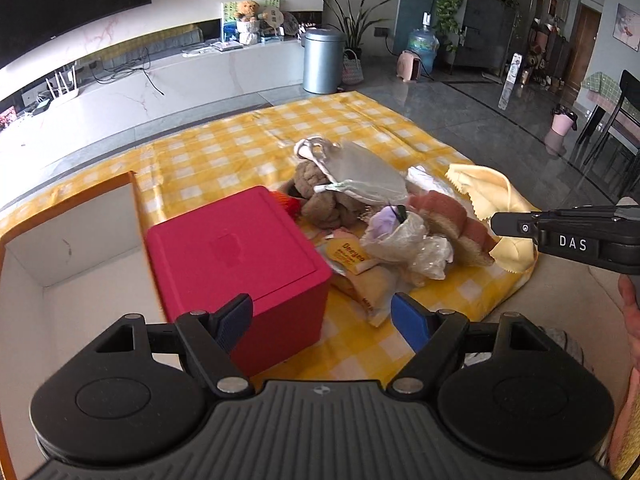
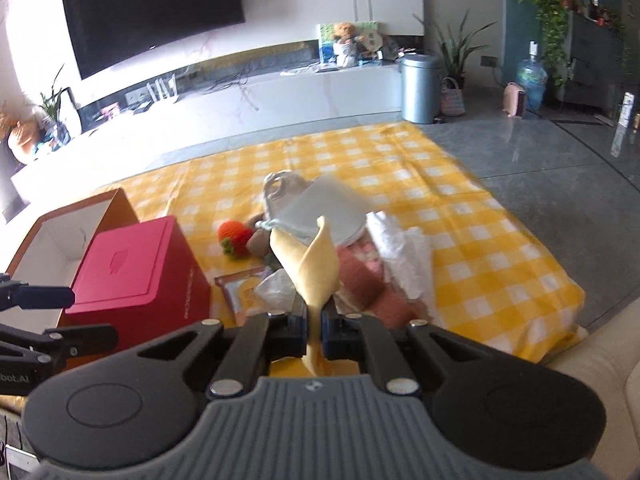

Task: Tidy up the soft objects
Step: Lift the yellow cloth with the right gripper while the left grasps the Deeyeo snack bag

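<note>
A pile of soft things lies on the yellow checked cloth (image 1: 224, 152): a brown knotted toy (image 1: 324, 204), a grey pouch (image 1: 360, 176), crumpled plastic bags (image 1: 404, 236), a pink-brown sponge (image 1: 452, 216) and a snack packet (image 1: 352, 256). My left gripper (image 1: 322, 320) is open and empty, just above the red box (image 1: 236, 264). My right gripper (image 2: 315, 320) is shut on a yellow cloth (image 2: 308, 264) and holds it up over the pile. The cloth (image 1: 492, 192) and the right gripper (image 1: 512, 224) also show in the left wrist view at right. A crocheted strawberry (image 2: 236, 238) lies beside the box.
An open white-lined cardboard box (image 1: 52, 248) stands left of the red box (image 2: 136, 272). A grey bin (image 1: 322, 60) and a low white TV bench (image 1: 132, 84) stand beyond the cloth. Grey tiled floor (image 1: 480, 108) lies to the right.
</note>
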A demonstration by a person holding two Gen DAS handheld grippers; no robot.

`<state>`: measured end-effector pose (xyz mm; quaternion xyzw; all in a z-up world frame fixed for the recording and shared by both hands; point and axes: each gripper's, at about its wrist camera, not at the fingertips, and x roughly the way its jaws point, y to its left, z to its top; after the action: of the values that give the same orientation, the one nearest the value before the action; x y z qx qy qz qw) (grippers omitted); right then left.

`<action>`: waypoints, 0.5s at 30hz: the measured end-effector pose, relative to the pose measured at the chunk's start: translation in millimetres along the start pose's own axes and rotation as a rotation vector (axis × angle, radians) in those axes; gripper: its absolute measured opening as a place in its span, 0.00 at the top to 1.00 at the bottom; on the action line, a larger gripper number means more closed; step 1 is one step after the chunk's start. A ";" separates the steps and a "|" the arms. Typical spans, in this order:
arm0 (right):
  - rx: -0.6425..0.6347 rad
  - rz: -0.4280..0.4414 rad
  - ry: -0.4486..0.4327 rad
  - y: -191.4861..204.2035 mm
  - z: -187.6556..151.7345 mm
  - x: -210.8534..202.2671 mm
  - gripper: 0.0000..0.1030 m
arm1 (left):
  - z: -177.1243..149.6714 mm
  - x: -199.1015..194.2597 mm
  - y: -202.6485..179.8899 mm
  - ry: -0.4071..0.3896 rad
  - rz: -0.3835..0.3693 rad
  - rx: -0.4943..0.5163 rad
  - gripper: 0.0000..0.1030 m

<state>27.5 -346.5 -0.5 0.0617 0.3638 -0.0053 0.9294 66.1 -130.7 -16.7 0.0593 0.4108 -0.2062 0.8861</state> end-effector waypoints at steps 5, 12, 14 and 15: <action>0.058 -0.014 -0.036 -21.7 -8.5 -8.8 0.96 | 22.6 29.3 -44.9 0.107 -0.045 0.101 0.10; 0.099 -0.035 -0.057 -43.9 -20.5 -13.9 0.96 | 39.2 95.5 -69.2 0.276 0.077 0.104 0.10; 0.104 -0.044 -0.059 -48.9 -22.0 -12.7 0.96 | 42.4 109.6 -68.7 0.292 0.113 0.063 0.10; 0.104 -0.050 -0.058 -51.5 -22.4 -11.5 0.96 | 44.5 116.2 -68.6 0.303 0.138 0.043 0.10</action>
<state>1.1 -395.4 -14.7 0.1005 0.3373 -0.0492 0.9347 136.1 -242.0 -70.5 0.1368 0.5299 -0.1423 0.8248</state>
